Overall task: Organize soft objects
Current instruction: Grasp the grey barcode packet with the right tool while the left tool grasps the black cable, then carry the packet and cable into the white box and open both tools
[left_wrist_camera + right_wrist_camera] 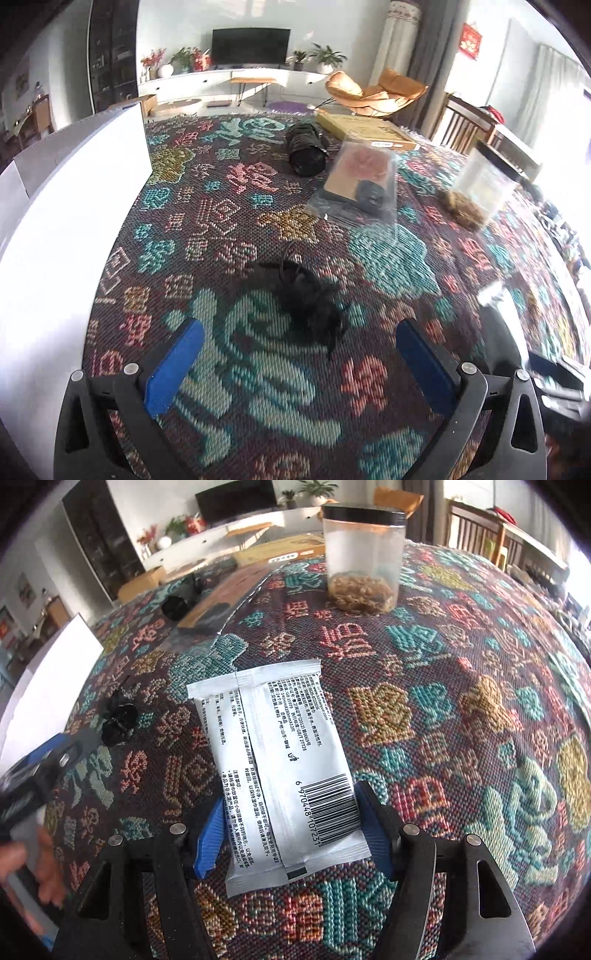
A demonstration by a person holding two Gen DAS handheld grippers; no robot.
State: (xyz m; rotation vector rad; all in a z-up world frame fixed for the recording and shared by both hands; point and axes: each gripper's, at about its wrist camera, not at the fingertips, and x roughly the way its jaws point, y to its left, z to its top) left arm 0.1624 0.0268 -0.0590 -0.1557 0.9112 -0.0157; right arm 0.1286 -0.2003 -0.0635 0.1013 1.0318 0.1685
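Right wrist view: the right gripper (288, 834) is clamping its blue pads on the near end of a white wipes packet (280, 771) lying on the patterned tablecloth (461, 709). The left gripper (299, 354) is hovering with fingers spread wide, empty, a black fuzzy clump (310, 299) lying just ahead.

A woven cloth (424, 672) patterned in teal, coral and gold covers the whole surface. On it lie a white printed sachet (280, 775), a small black tuft (314, 302), a black roll (306, 149), a clear bag (360, 184) — cardboard inside — a lidded clear jar (364, 557), and a flat yellow box (365, 129) at the far edge.
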